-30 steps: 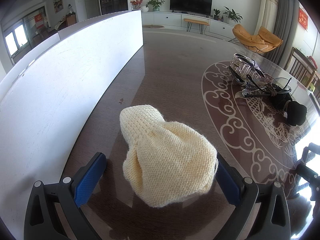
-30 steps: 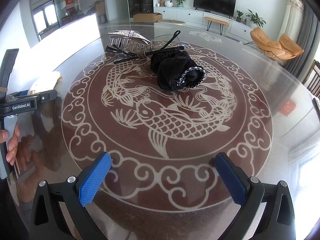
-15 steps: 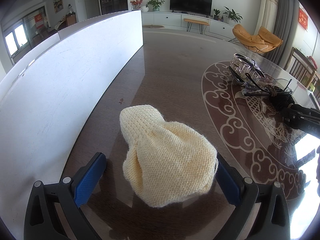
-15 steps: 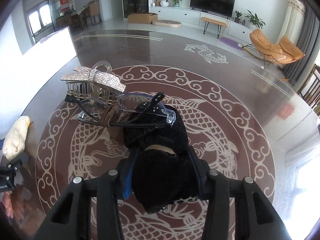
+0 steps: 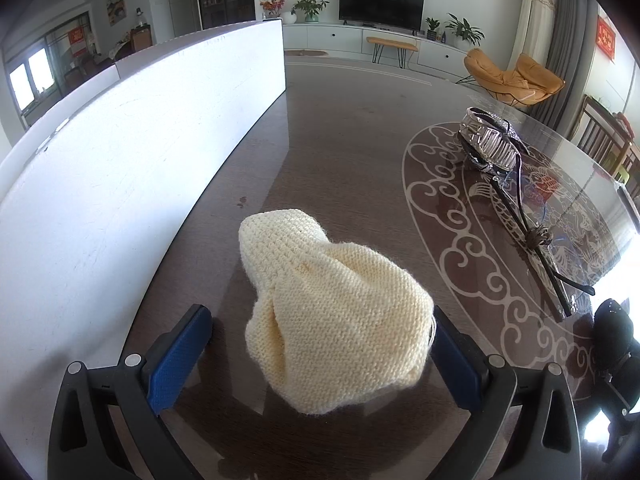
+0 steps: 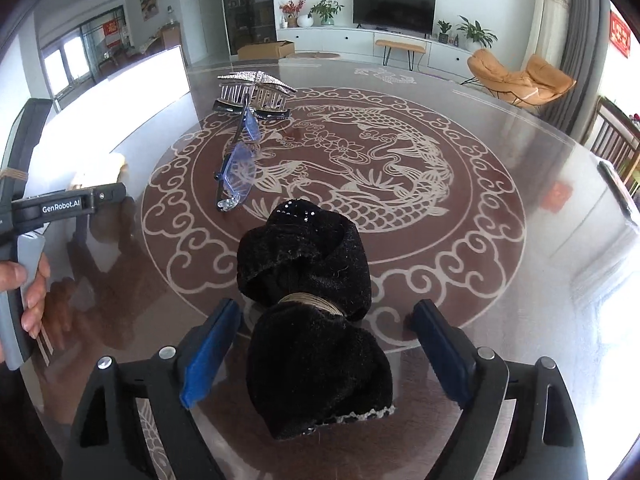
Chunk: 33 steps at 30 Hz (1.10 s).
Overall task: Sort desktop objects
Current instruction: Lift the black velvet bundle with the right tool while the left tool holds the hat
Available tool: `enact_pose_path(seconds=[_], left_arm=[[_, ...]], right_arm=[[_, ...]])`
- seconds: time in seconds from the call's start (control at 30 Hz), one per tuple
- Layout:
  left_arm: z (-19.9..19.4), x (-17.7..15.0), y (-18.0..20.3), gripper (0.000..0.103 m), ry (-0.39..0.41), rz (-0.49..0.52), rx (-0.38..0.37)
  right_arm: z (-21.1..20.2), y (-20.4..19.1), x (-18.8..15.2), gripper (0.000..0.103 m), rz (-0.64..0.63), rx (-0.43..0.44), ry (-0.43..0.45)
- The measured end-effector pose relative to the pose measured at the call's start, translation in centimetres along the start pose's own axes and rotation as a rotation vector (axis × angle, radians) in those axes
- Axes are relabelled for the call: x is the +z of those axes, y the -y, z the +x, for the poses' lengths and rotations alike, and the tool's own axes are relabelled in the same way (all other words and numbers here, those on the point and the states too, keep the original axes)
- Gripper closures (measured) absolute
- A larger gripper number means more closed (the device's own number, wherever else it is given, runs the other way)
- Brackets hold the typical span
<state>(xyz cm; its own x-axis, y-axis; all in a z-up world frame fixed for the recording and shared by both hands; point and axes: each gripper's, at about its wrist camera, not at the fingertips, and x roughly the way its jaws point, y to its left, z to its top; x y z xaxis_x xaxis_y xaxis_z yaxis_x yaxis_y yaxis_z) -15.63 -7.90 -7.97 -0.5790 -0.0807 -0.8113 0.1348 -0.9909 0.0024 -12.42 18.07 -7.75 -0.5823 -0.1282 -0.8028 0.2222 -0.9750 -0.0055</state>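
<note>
A cream knitted hat (image 5: 332, 312) lies on the glass table between the wide-open fingers of my left gripper (image 5: 320, 356), which does not grip it. My right gripper (image 6: 324, 348) is open around a black velvet bundle (image 6: 312, 320) tied with cord, resting on the table; the bundle also shows at the right edge of the left wrist view (image 5: 612, 332). Blue-lensed glasses (image 6: 238, 172) and a rhinestone hair claw (image 6: 256, 92) lie farther back; they also show in the left wrist view as glasses (image 5: 536, 236) and claw (image 5: 488, 140).
A white board (image 5: 120, 168) stands along the table's left side. The round table (image 6: 500, 200) has a fish pattern under glass. The left gripper's body and the hand holding it (image 6: 32, 280) are at the right wrist view's left edge. Chairs stand beyond the far right rim.
My right gripper dragged the black bundle away from the glasses toward the near edge and opened its jaws; it was shut on the bundle half a second ago. The left gripper has not moved.
</note>
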Motion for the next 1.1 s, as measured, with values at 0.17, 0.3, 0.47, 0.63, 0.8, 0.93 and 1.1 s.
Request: enact_pose_path(seconds=[0.17, 0.3, 0.47, 0.63, 0.8, 0.93, 1.1], left_arm=[[-0.01, -0.01, 0.01, 0.000, 0.000, 0.000, 0.000], [-0.01, -0.01, 0.01, 0.000, 0.000, 0.000, 0.000], [-0.02, -0.03, -0.01, 0.000, 0.000, -0.001, 0.000], [-0.02, -0.03, 0.00, 0.000, 0.000, -0.001, 0.000], [-0.04, -0.04, -0.02, 0.000, 0.000, -0.001, 0.001], [-0.03, -0.04, 0.00, 0.000, 0.000, -0.001, 0.001], [-0.02, -0.03, 0.02, 0.000, 0.000, -0.001, 0.001]], right_arm=[[0.63, 0.20, 0.49, 0.000, -0.002, -0.002, -0.018], [0.71, 0.45, 0.51, 0.000, -0.002, -0.002, -0.019], [0.71, 0.45, 0.49, 0.000, -0.002, -0.002, -0.018], [0.69, 0.45, 0.47, 0.000, -0.002, -0.002, -0.018], [0.73, 0.45, 0.47, 0.000, -0.002, -0.002, -0.018], [0.71, 0.45, 0.45, 0.000, -0.002, -0.002, -0.018], [0.73, 0.46, 0.45, 0.000, -0.002, -0.002, -0.018]])
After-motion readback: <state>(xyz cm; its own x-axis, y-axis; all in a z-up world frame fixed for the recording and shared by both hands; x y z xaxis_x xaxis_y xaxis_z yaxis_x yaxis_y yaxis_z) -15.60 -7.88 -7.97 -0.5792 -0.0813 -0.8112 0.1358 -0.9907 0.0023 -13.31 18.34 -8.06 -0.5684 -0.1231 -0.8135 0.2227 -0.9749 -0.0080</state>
